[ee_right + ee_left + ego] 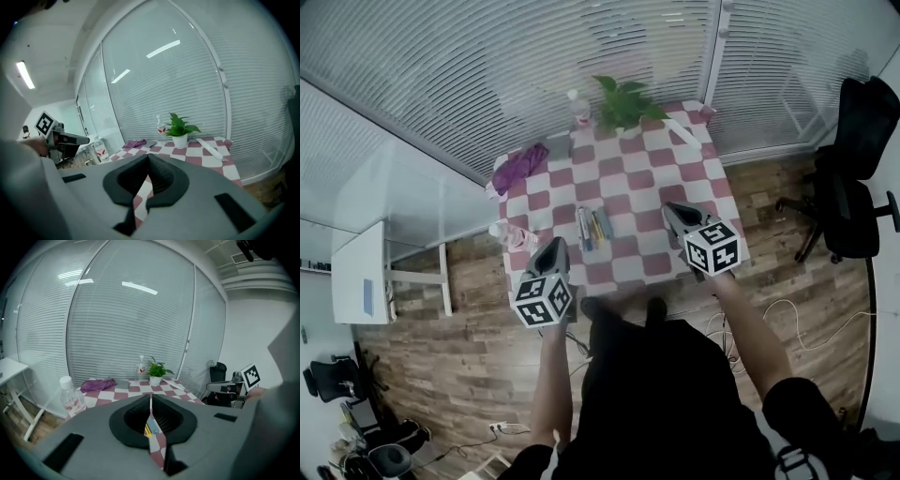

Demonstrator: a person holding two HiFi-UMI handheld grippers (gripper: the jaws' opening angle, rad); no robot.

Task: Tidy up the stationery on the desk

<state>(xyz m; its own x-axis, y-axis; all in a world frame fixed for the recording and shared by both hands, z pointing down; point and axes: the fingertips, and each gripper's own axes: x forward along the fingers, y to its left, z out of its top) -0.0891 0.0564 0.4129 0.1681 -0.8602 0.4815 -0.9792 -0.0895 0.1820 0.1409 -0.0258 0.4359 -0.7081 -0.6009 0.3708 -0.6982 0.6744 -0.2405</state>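
Several pens and markers (593, 226) lie side by side in the middle of the red-and-white checked desk (628, 178). A sliver of them (149, 428) shows through the narrow slit between the left jaws. My left gripper (554, 247) hangs over the desk's near left edge, shut and empty. Above the near right part of the desk my right gripper (673, 215) is also shut with nothing in it. Its jaws (148, 161) meet at the tips. In both gripper views each gripper (150, 398) is raised and looks across the desk toward the window.
A potted plant (623, 101) and a water bottle (578, 106) stand at the desk's far edge, a purple cloth (519, 167) at the far left. A second bottle (508, 234) sits at the left edge, a white bar (687, 132) far right. A black chair (853, 178) stands right.
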